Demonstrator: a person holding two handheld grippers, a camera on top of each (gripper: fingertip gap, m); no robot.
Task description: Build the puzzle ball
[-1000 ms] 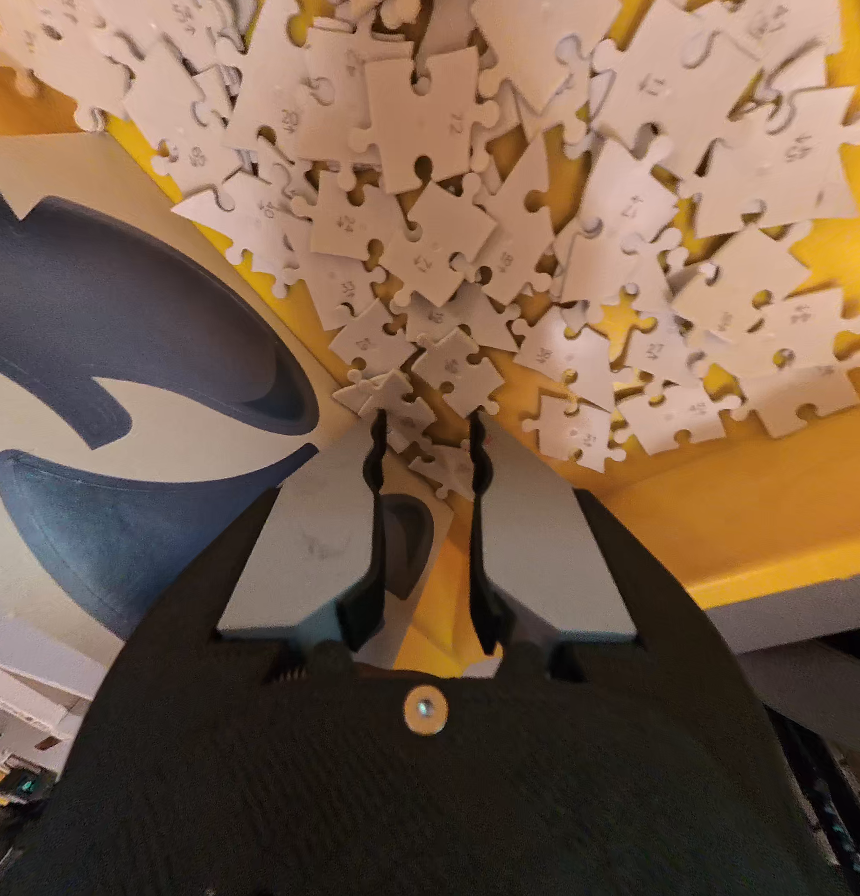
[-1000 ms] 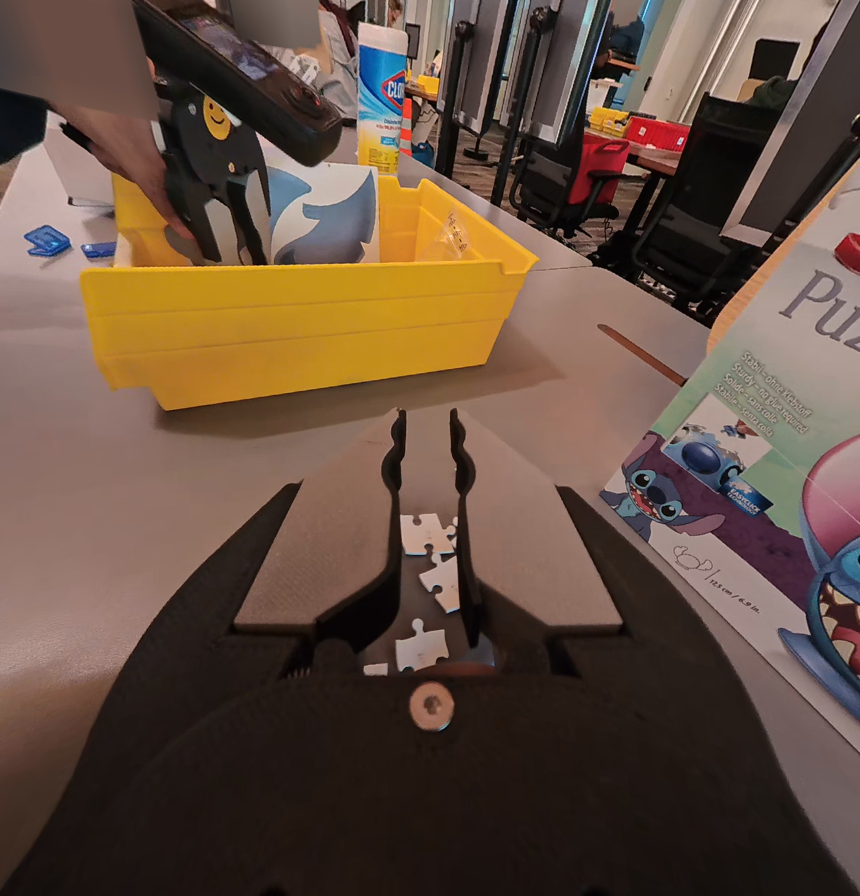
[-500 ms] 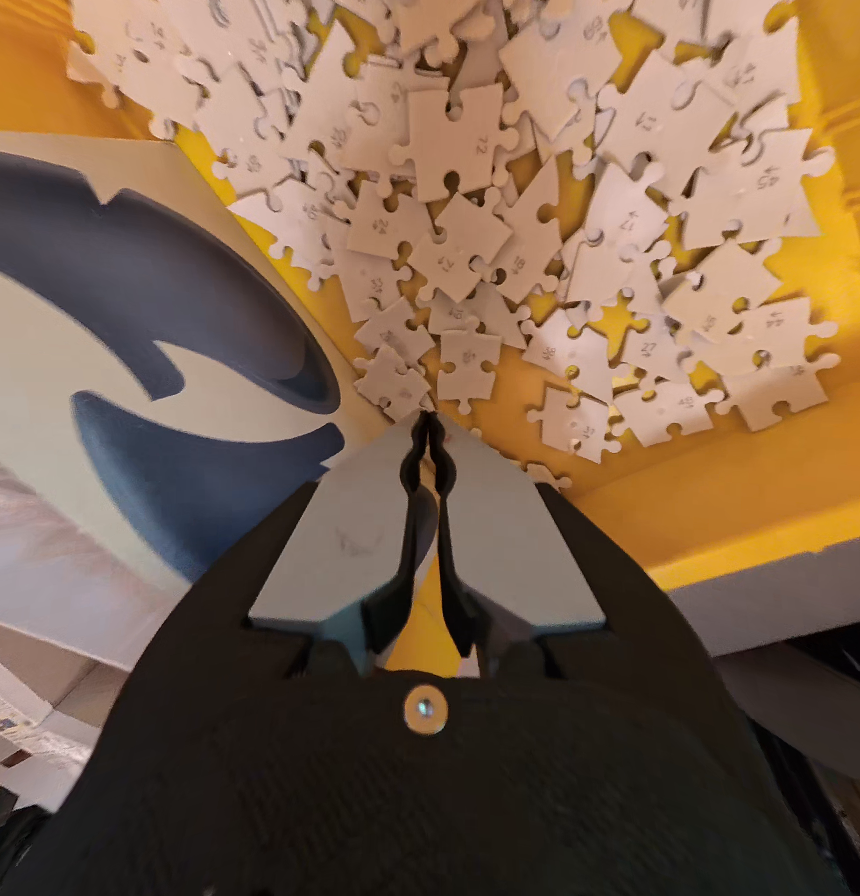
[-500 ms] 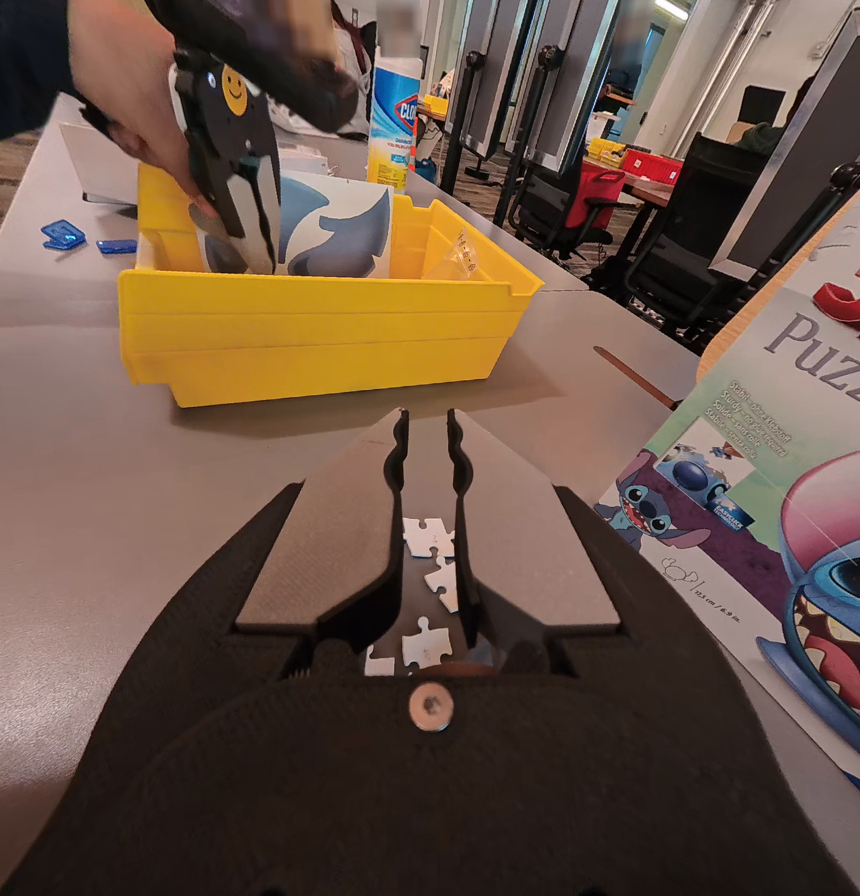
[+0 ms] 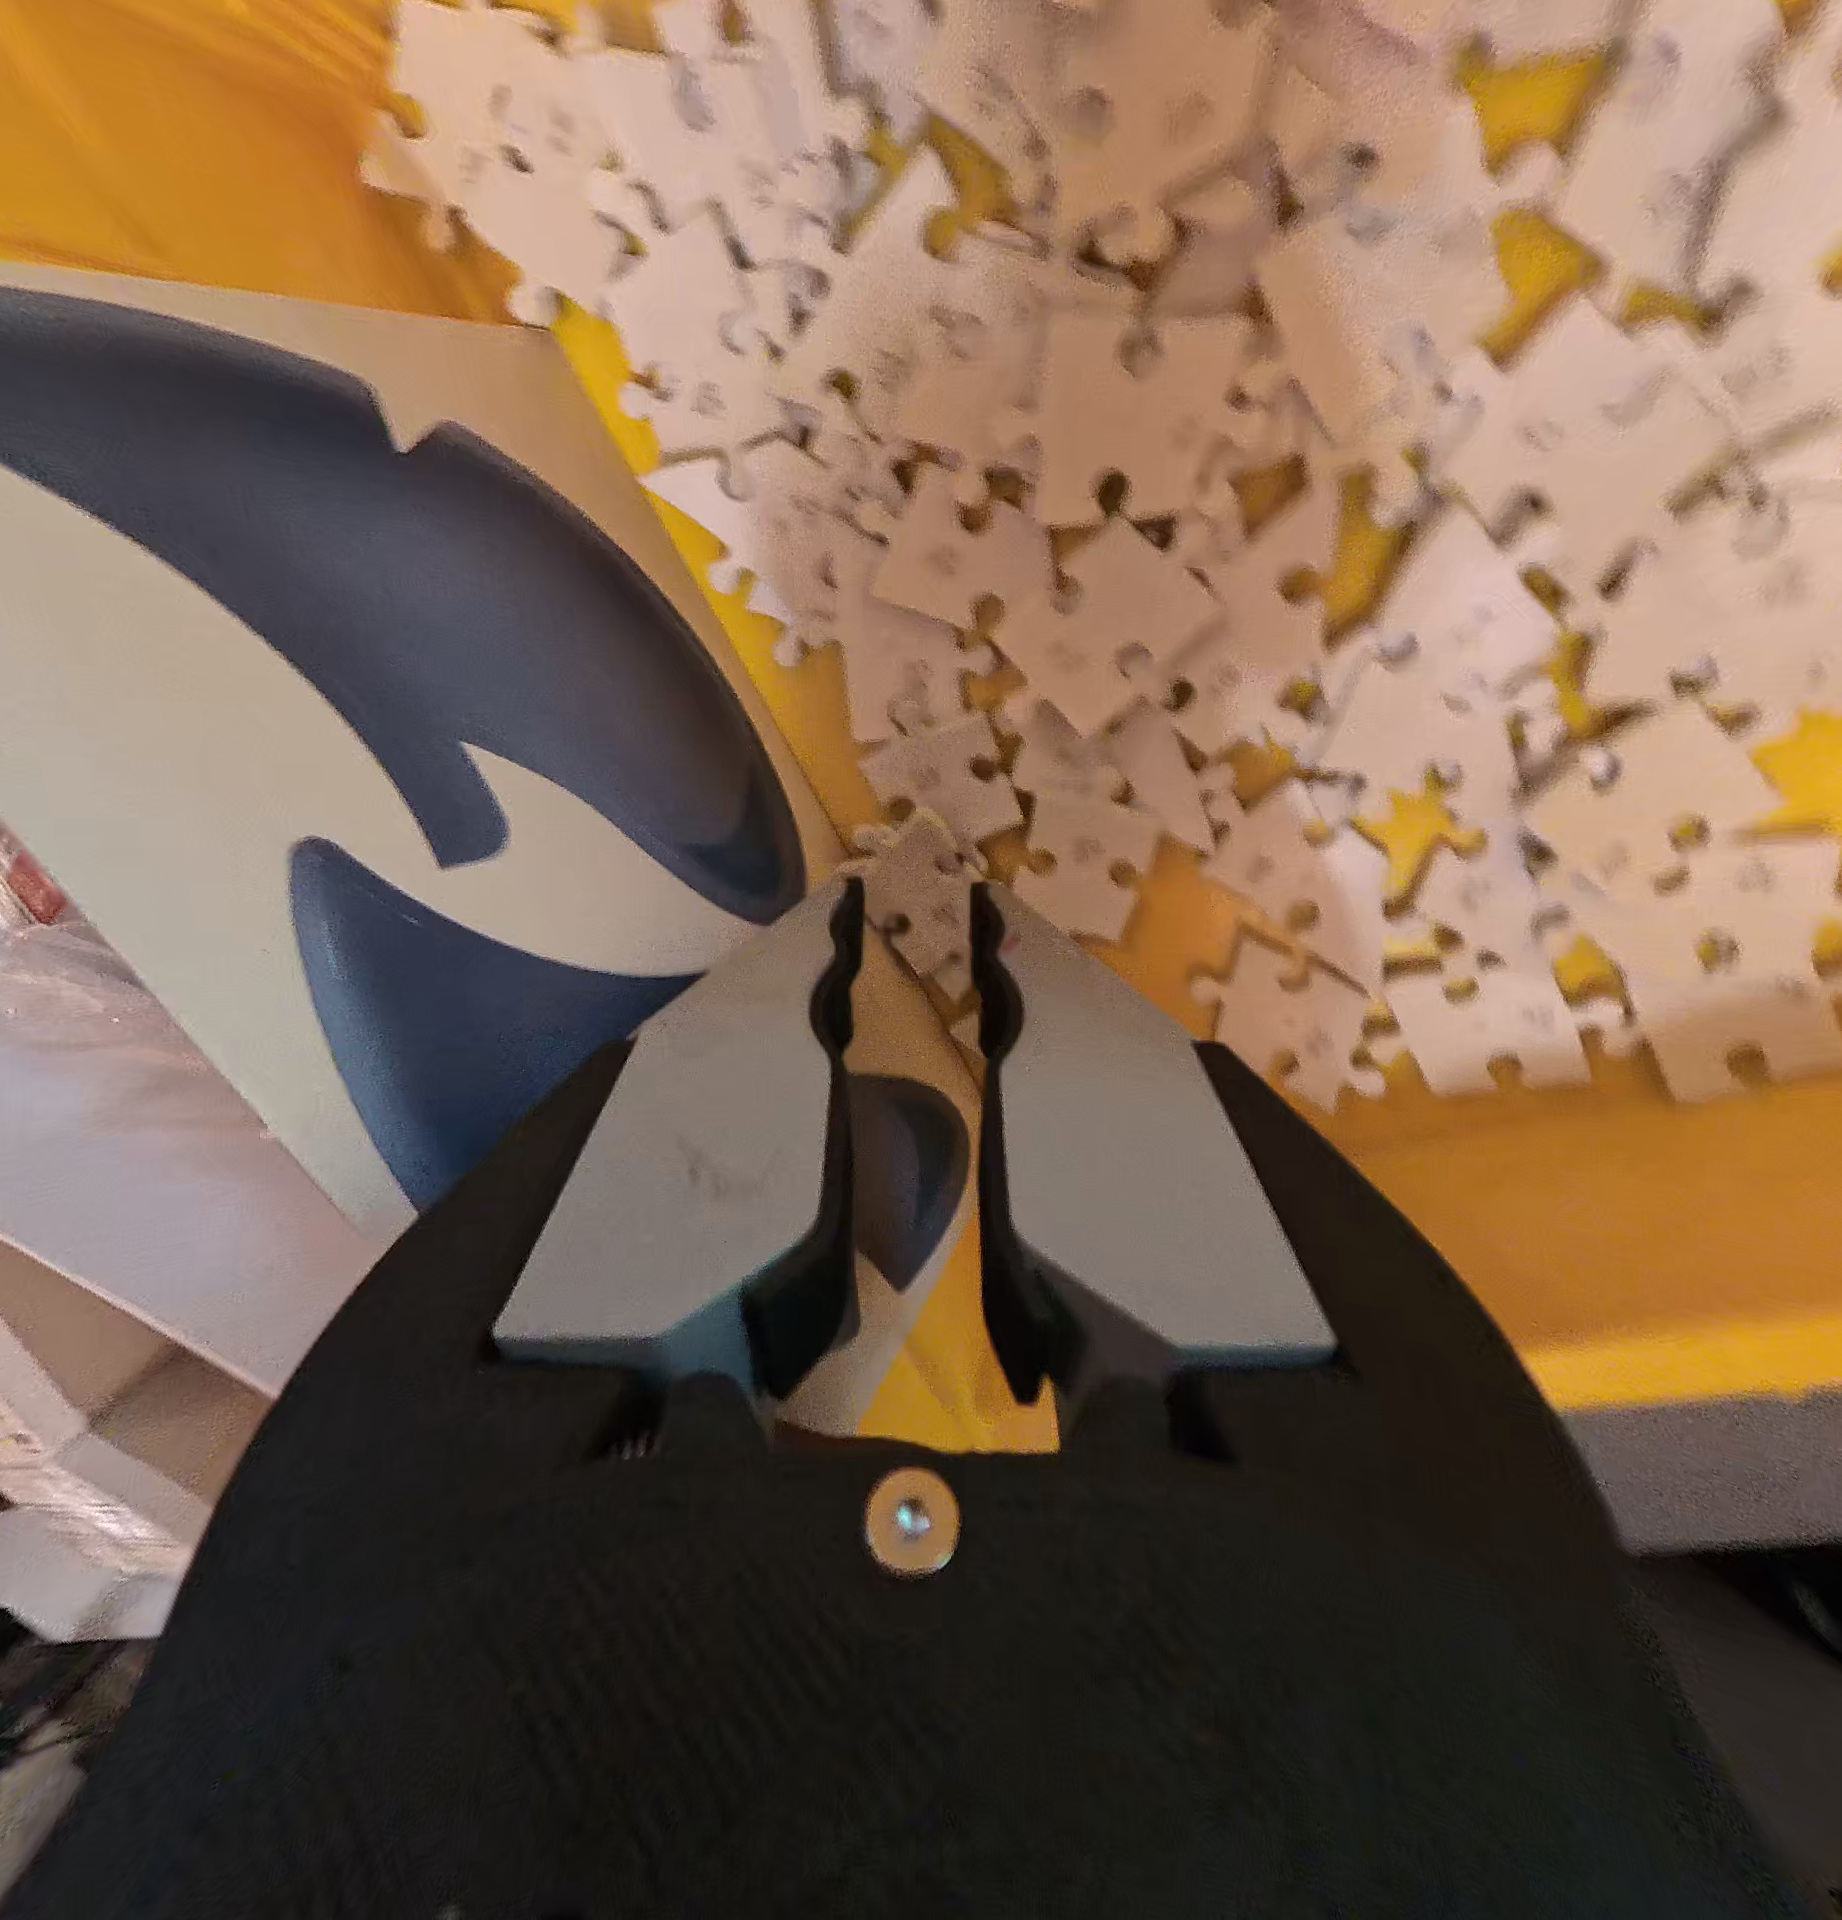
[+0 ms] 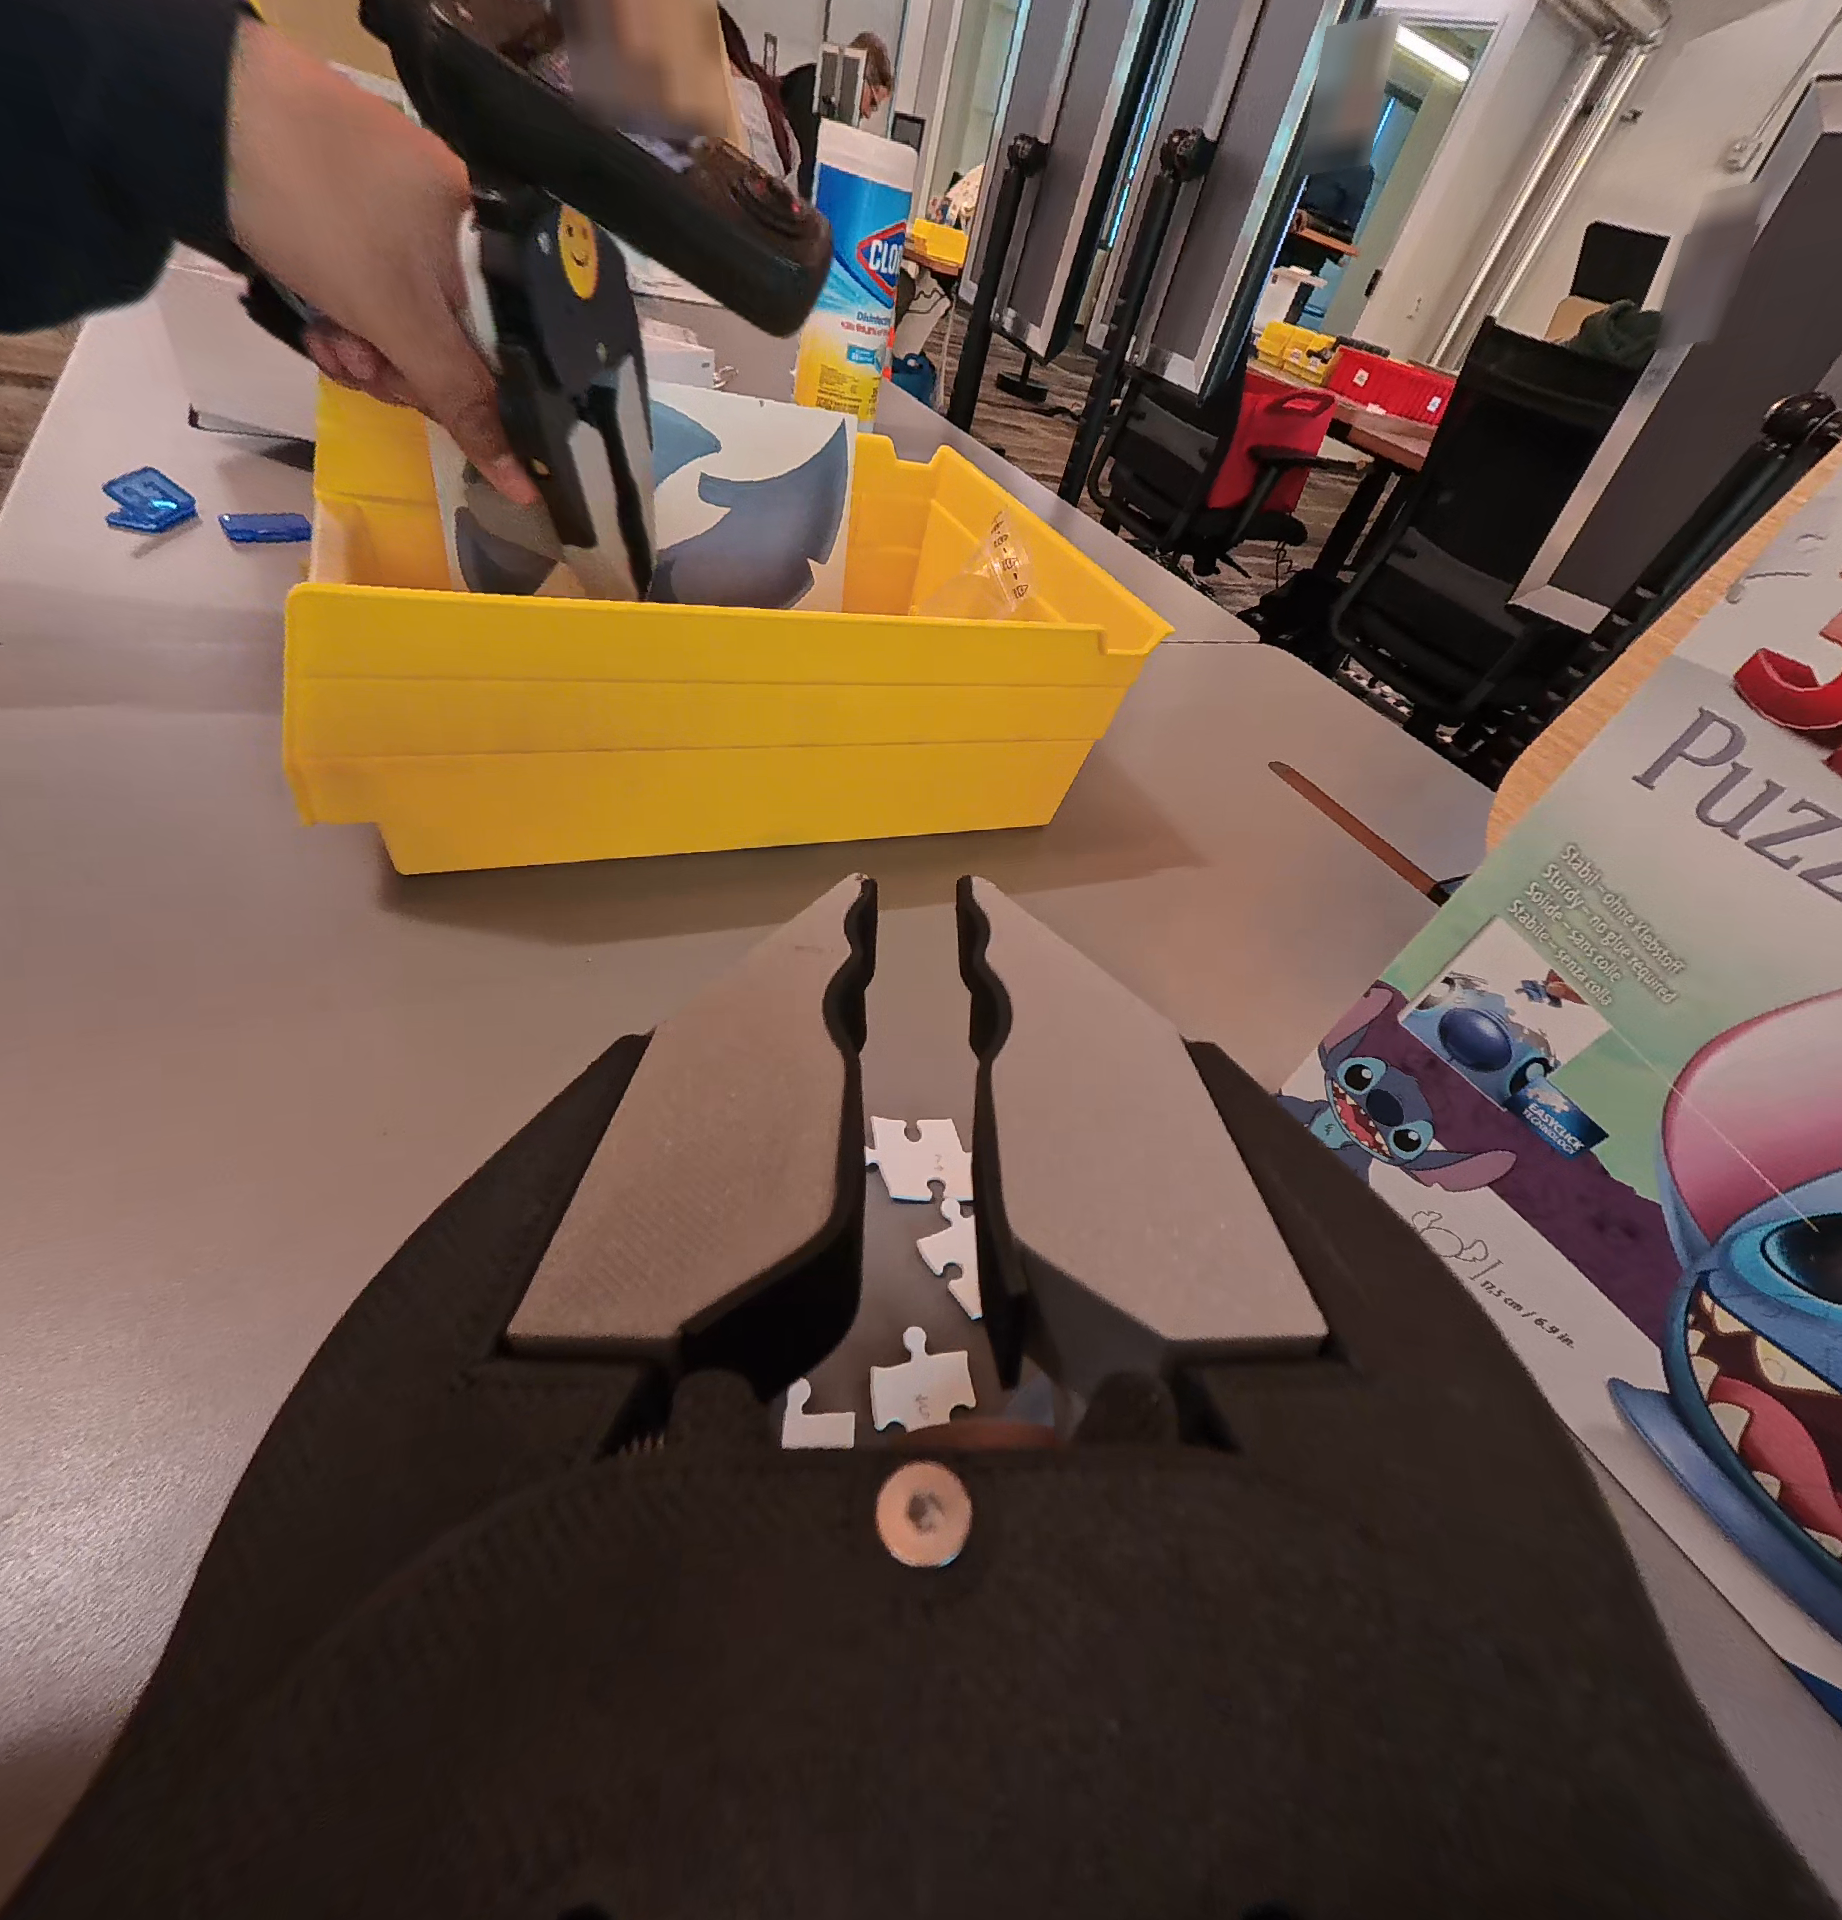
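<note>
- The left gripper (image 5: pixel 914 902) had its jaws slightly apart over the yellow bin (image 6: pixel 688 727); a white piece showed in the gap at the tips, but blur hid whether the jaws touched it.
- The loose white puzzle pieces (image 5: pixel 1260 571) on the bin floor were smeared, their markings unreadable.
- A cream card with a blue-grey shape (image 5: pixel 304 644) leaned in the bin at the left, its lower part hidden behind the gripper.
- The right gripper (image 6: pixel 915 896) hung over the grey tabletop (image 6: pixel 169 1039), jaws apart and empty.
- Four white pieces (image 6: pixel 922 1155) lay on the tabletop below it, partly covered by the fingers.
- The puzzle box (image 6: pixel 1623 1091) stood at the right, cut off by the edge.
- A hand (image 6: pixel 377 281) held the left gripper, the arm running out of view.
</note>
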